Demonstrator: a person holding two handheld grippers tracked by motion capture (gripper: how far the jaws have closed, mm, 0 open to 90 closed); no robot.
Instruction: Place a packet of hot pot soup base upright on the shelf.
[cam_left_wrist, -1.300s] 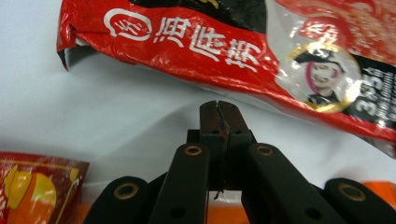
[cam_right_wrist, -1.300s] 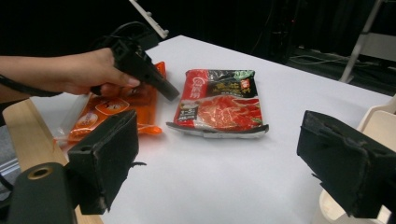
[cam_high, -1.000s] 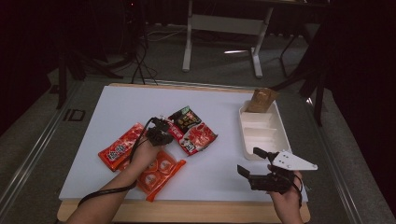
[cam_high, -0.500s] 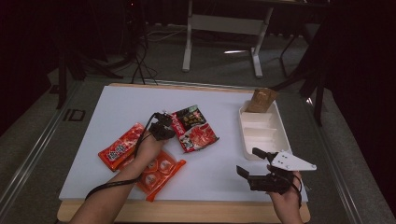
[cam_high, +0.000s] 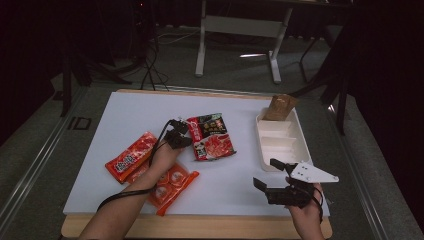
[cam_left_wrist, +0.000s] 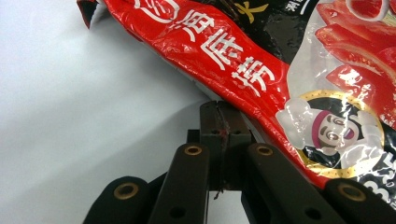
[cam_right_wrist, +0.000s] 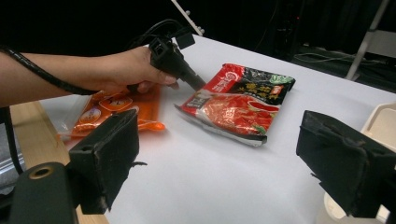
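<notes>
Left to right on the white surface (cam_high: 115, 115): a long red snack pack (cam_high: 131, 156) at far left, and an orange pack with round pieces (cam_high: 172, 186) just beside it, partly under the person's left forearm.

Left gripper (cam_high: 181, 138) sits at the left edge of the red-and-black noodle packet (cam_high: 211, 136). In the left gripper view its jaws are pressed together, pad faces meeting with only a thin seam between them; the tips butt against the packet's (cam_left_wrist: 261, 60) lower edge. The packet edge seems to ride over the jaw tips rather than sit between them. I can't tell whether any film is caught in the seam. The packet lies flat on the surface near the middle, tilted a bit.

The right gripper view shows the left gripper's (cam_right_wrist: 196, 84) tip touching the near corner of the packet (cam_right_wrist: 238, 100).

Right gripper (cam_high: 272, 176) hangs over the near right of the surface, well apart from the packet, jaws spread wide with nothing between them.

The white compartment tray (cam_high: 280, 145) lies along the right edge, with a brown bag (cam_high: 281, 107) at its far end.
</notes>
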